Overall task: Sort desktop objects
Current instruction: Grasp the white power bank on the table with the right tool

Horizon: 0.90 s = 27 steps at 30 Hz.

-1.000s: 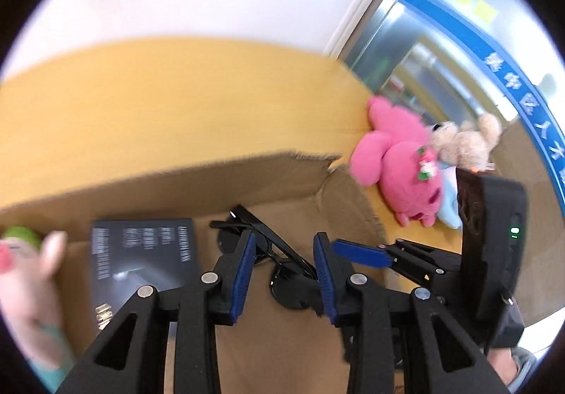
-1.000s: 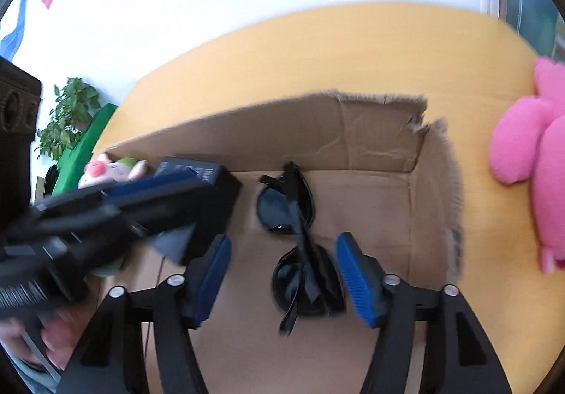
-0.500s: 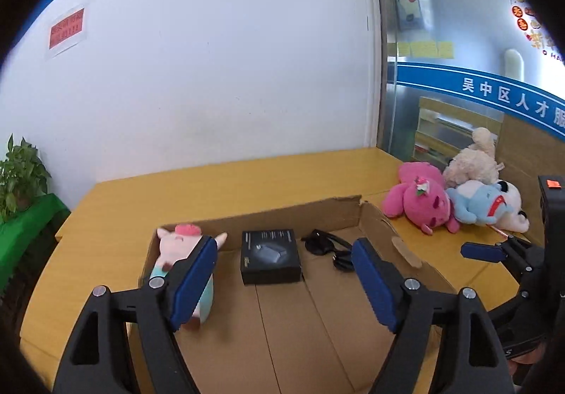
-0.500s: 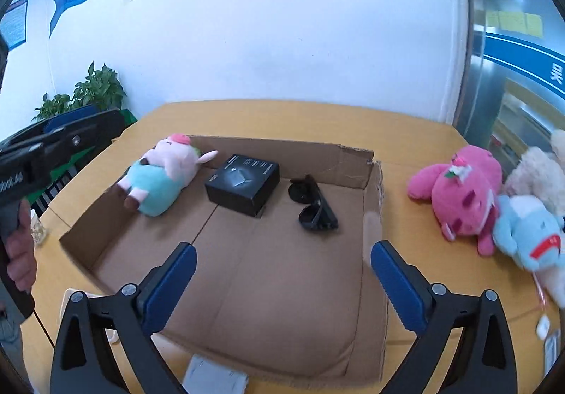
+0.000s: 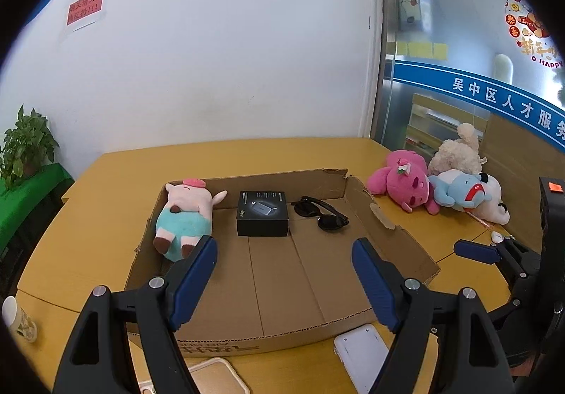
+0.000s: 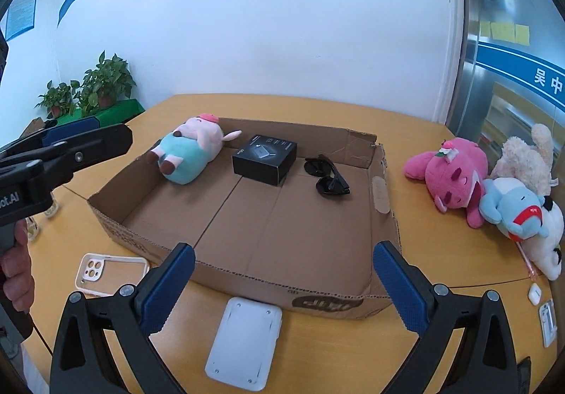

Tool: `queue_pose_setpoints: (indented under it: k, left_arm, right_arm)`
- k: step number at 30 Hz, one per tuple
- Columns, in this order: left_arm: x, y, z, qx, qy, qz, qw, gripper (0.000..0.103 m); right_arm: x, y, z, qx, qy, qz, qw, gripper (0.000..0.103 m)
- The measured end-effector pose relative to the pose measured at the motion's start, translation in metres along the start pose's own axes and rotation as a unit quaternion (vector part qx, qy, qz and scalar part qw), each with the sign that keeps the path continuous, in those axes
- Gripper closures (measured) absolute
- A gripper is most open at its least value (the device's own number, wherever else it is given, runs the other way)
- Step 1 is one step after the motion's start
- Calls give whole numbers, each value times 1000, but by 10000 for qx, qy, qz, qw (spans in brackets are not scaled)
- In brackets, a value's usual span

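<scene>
Your cardboard tray (image 6: 383, 203) sits mid-table (image 6: 416, 132) with low walls, its right wall torn and sagging, and most of its floor is bare on the near side; the table edge curves close on the left. Along the far wall lie a pink-and-teal plush pig (image 6: 189, 153), a black box (image 6: 265, 155) and folded black sunglasses (image 6: 326, 175) (all well ahead of both tools). Your left tool (image 5: 282, 281) and right tool (image 6: 282, 282) both stand wide open and empty, over the tray's near wall; a white device (image 6: 243, 341) lies just before it.
</scene>
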<state>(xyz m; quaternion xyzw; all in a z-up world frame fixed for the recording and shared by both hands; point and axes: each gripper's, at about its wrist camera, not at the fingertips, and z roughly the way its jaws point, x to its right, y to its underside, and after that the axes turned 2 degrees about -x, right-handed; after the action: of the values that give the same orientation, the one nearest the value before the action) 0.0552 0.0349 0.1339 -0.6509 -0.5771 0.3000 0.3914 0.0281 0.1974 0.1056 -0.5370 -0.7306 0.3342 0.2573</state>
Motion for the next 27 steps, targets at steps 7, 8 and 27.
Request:
queue_pose_setpoints:
  k: [7, 8, 27]
  left_arm:
    - [-4, 11, -2, -62, -12, -77, 10000, 24]
    - [-5, 12, -2, -66, -4, -91, 9999, 24]
    - [-18, 101, 61, -1611, 851, -921, 9789, 24]
  right_arm:
    - [-6, 7, -2, -68, -27, -46, 10000, 1]
    - [-7, 8, -2, -71, -49, -56, 9999, 1]
    - [-21, 116, 94, -1788, -756, 138, 9809, 13]
